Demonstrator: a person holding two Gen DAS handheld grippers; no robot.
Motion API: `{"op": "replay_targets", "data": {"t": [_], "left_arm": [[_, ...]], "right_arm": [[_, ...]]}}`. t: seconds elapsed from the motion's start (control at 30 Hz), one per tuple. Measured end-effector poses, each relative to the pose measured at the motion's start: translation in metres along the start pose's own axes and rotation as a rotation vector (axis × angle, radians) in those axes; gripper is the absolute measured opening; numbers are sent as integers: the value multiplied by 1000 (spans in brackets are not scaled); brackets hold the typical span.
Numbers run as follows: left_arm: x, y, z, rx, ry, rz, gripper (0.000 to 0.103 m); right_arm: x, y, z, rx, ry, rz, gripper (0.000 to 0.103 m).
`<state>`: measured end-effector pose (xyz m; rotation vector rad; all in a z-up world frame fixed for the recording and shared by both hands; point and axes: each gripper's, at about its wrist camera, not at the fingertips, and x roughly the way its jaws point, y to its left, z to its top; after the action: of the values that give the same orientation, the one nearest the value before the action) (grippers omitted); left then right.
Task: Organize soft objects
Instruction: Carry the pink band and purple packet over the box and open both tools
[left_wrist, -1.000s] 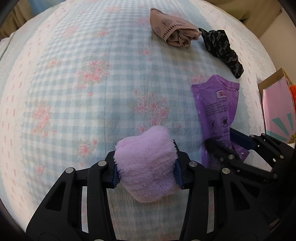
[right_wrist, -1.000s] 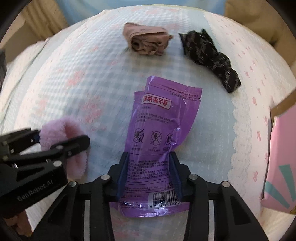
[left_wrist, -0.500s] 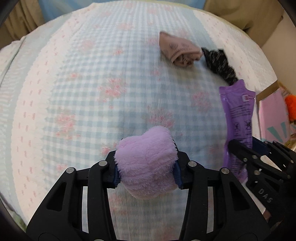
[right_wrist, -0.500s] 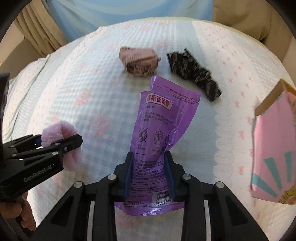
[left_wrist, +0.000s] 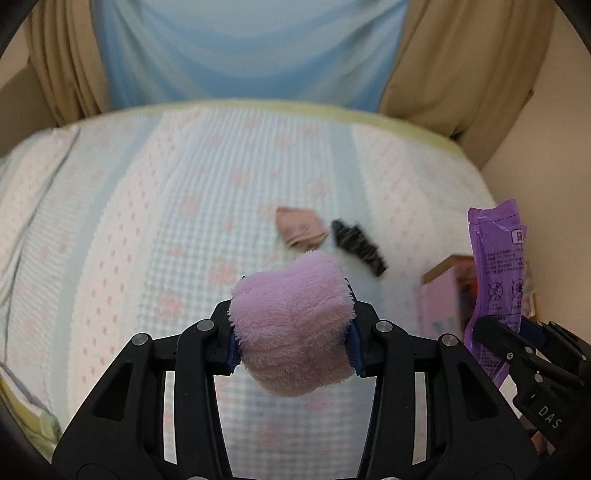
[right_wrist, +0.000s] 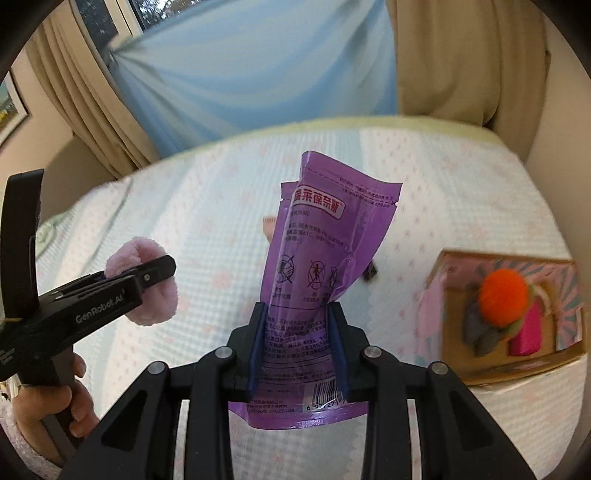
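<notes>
Both pairs of jaws are closed on something soft. The left gripper (left_wrist: 293, 328) clamps a fluffy lilac plush roll (left_wrist: 291, 325) between its blue pads, the pile bulging out above and below the fingers. The right gripper (right_wrist: 297, 343) pinches a purple foil pouch (right_wrist: 317, 266) near its barcode end, so that most of the pouch stands up ahead of the fingers with its torn top leaning a little to one side. In the right wrist view the left gripper shows from the side, the plush poking past its tip, and a hand (right_wrist: 55, 398) is wrapped round its handle.

Both items hang clear above the bed (left_wrist: 184, 229), so the step in hand looks like the carry after a double pick-up. Just beside the bed's edge, on the right gripper's side, sits an open cardboard box with a pink lining (right_wrist: 458, 314), already holding an orange pompom (right_wrist: 502, 291) and a few other small soft pieces. That is probably the destination. The next move would call for bringing each gripper over the box opening and lowering it before the jaws let go; the tall pouch may need tilting to fit.

Farther out on the bedspread lie a folded beige cloth (left_wrist: 301, 227) and a black patterned one (left_wrist: 360, 245), near each other and not yet collected.
</notes>
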<state>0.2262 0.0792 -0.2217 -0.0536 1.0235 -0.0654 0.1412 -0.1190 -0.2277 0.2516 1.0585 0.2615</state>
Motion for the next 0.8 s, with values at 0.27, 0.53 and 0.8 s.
{"op": "replay_targets", "data": {"t": [0.27,0.53,0.8], "left_arm": [[-57,-88,-4,-9,-63,-37,40],[-62,-203,-19,19,-75,-85,40],[-40,-293,-32,108,3,-135,40]], "right_arm": [[-97,-41,12,-3,-91,-4,29],[-149,-140,-1,75,-122,-52,29],[-173,-237,-3,147,-95,-144,29]]}}
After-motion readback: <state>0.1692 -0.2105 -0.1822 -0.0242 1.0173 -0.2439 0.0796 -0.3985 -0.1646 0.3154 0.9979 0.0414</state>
